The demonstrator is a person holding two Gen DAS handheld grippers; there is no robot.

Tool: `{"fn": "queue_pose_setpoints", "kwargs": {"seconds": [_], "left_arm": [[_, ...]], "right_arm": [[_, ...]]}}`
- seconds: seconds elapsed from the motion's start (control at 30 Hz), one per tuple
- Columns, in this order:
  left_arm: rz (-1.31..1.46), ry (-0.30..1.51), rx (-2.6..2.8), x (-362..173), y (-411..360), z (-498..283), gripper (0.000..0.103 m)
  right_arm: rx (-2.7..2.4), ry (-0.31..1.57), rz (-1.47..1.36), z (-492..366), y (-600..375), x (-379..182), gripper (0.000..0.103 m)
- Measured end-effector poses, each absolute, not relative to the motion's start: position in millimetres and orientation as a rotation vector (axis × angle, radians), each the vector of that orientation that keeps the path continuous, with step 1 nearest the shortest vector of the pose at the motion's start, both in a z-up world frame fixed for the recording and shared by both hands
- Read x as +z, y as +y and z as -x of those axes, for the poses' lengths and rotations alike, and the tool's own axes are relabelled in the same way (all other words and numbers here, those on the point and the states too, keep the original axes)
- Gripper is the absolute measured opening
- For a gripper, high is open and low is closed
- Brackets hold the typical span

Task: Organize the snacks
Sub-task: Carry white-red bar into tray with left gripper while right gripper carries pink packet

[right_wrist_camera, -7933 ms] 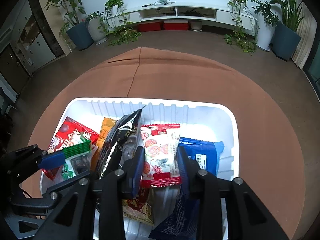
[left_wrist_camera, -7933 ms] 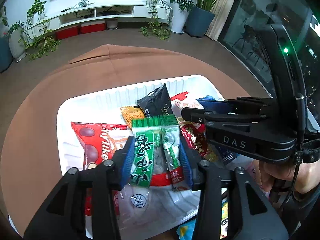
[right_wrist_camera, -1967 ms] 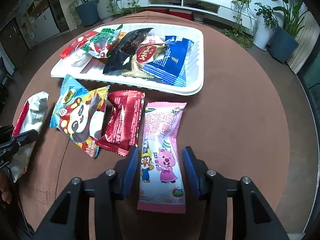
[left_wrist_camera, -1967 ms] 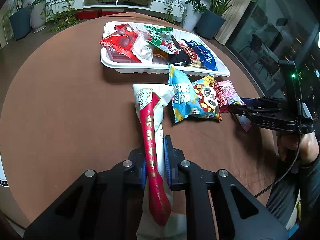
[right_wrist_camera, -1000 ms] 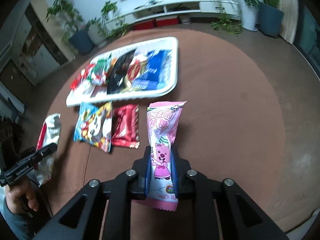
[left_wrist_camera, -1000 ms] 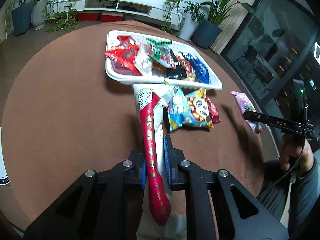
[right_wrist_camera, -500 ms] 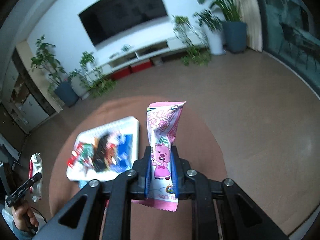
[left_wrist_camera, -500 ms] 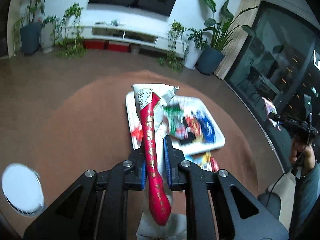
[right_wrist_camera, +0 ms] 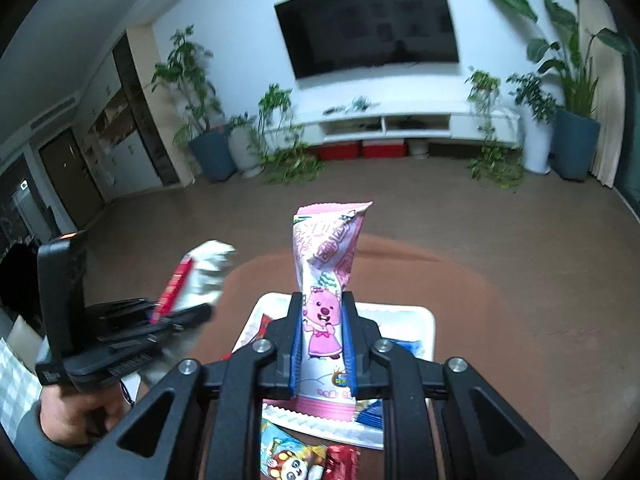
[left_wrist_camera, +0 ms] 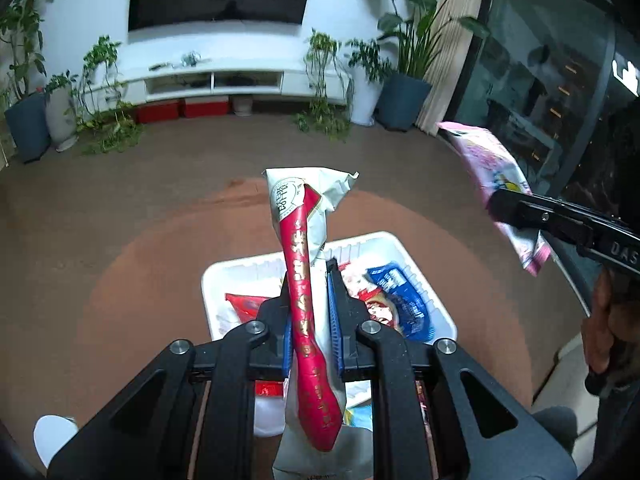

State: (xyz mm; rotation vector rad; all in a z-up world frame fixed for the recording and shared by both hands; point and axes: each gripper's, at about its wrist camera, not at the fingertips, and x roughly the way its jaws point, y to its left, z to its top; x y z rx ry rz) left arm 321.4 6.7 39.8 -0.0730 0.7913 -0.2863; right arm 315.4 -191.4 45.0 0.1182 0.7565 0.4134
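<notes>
My left gripper is shut on a long white packet with a red stripe, held high above the white tray. In the right wrist view that same red-and-white packet sticks out of the left gripper at the left. My right gripper is shut on a pink packet with a cartoon animal, also raised over the tray. The pink packet shows at the right of the left wrist view. The tray holds several snack packets, a blue one among them.
The tray sits on a round table with a brown cloth. A blue panda packet and a red packet lie on the cloth in front of the tray. A person's hand grips the left tool. Potted plants and a TV unit stand far behind.
Both grippers have risen well above the table with their packets and drawn closer together. The tray and table now look smaller and lower in both views.
</notes>
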Motion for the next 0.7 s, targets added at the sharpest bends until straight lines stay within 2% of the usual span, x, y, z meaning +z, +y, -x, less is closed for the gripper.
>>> {"fn": "queue_pose_setpoints", "kwargs": {"seconds": [0.17,0.37,0.7], "left_arm": [[0.088,0.855,-0.282,-6.5,-0.2,-344.2,0.013],[0.081,0.886,-0.282,-36.8,-13.8,-367.9,0.013],[0.078,0.914,-0.272,-77.1,-21.8,-387.6,0.013]], "right_arm": [[0.382,0.866,-0.127,-347.0,-187.1,-8.8,0.018],[0.356,0.944,-0.124,-360.2,-186.9,-54.3,0.018],[0.346,1.0,-0.096,-368.1,-178.8,-84.9,0.019]]}}
